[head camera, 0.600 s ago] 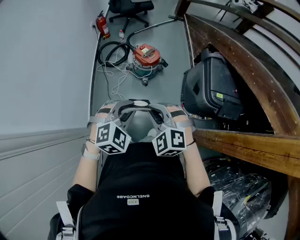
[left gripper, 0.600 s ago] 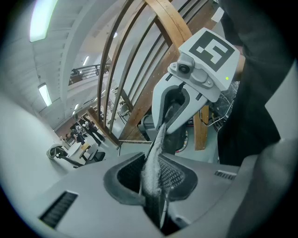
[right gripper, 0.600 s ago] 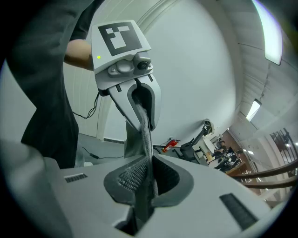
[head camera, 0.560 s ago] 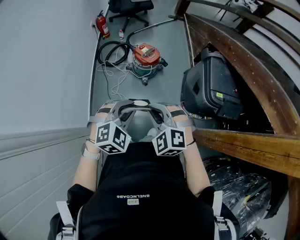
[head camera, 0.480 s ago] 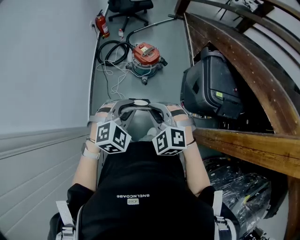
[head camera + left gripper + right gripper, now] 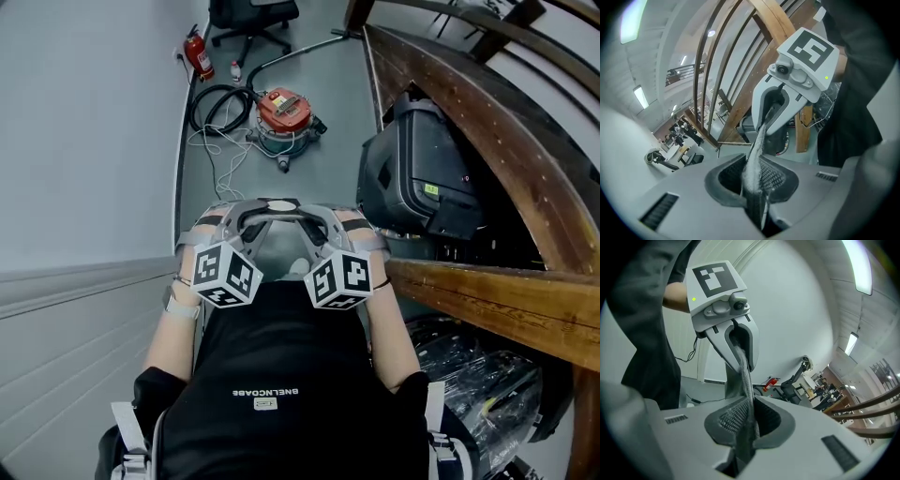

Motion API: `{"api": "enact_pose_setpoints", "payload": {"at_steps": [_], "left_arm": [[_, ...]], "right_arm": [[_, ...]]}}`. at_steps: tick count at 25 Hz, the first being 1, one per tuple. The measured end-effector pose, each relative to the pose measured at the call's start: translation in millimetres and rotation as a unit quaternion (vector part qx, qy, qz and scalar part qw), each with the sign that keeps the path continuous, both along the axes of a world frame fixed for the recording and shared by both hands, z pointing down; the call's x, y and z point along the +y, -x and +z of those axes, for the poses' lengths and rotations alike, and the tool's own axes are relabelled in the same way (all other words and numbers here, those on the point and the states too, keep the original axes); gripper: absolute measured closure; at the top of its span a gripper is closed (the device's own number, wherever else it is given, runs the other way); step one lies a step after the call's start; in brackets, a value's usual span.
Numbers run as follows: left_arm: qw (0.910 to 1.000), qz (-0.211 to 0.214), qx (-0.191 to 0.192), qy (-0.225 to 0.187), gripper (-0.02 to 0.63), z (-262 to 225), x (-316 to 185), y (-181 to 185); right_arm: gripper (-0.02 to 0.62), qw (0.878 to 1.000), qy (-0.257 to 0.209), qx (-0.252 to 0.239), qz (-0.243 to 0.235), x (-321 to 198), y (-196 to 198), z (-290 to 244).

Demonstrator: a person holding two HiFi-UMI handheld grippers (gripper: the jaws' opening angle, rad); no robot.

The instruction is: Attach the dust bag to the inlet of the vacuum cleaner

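Status: nothing was attached yet. The left tool (image 6: 757,199) was clenched on one end of a strip of grey fabric, which I took for the dust bag (image 6: 757,145), and the right tool (image 6: 743,439) was clenched on the other end. The bag ran taut between them, with the tools facing each other. Both were held up against the person's chest, well apart from the vacuum cleaner (image 6: 278,110), which sat on the floor (image 6: 319,173) farther ahead with its lid on. The coiled hose (image 6: 211,103) lay just beside the vacuum cleaner and the fire extinguisher (image 6: 197,54) stood near it by the wall. I couldn't make out the inlet at that range. Done: bag gripped. Left: walk to the vacuum cleaner, open it or find the inlet, then fit the bag's mouth over it.
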State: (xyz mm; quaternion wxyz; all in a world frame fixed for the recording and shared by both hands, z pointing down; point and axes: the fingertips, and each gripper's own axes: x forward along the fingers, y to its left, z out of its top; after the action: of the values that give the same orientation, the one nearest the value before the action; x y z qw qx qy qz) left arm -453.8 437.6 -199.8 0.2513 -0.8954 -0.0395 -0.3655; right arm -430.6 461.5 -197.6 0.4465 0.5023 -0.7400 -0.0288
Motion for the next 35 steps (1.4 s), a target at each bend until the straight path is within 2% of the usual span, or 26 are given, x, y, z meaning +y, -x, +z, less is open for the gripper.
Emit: {"api": "enact_pose_setpoints", "payload": {"at_steps": [11,18,23,35], "left_arm": [[0.9998,0.001,-0.022,-0.001,0.545,16,17,-55],[0.9995,0.006,-0.029,0.01,0.545,31,-4,-78],[0.9994,0.014,-0.022,0.02,0.545,42,-43,-100],[0.997,0.056,-0.024,0.049,0.545,64,-187,-161]], "right_arm": [[0.546,1.0,0.005,-0.004,-0.003,17,-55,16],[0.546,1.0,0.018,-0.008,-0.002,-3,-78,30],[0.546,1.0,0.03,-0.002,0.004,-42,-100,40],[0.548,0.996,0.081,0.01,0.038,-184,-159,62]]}}
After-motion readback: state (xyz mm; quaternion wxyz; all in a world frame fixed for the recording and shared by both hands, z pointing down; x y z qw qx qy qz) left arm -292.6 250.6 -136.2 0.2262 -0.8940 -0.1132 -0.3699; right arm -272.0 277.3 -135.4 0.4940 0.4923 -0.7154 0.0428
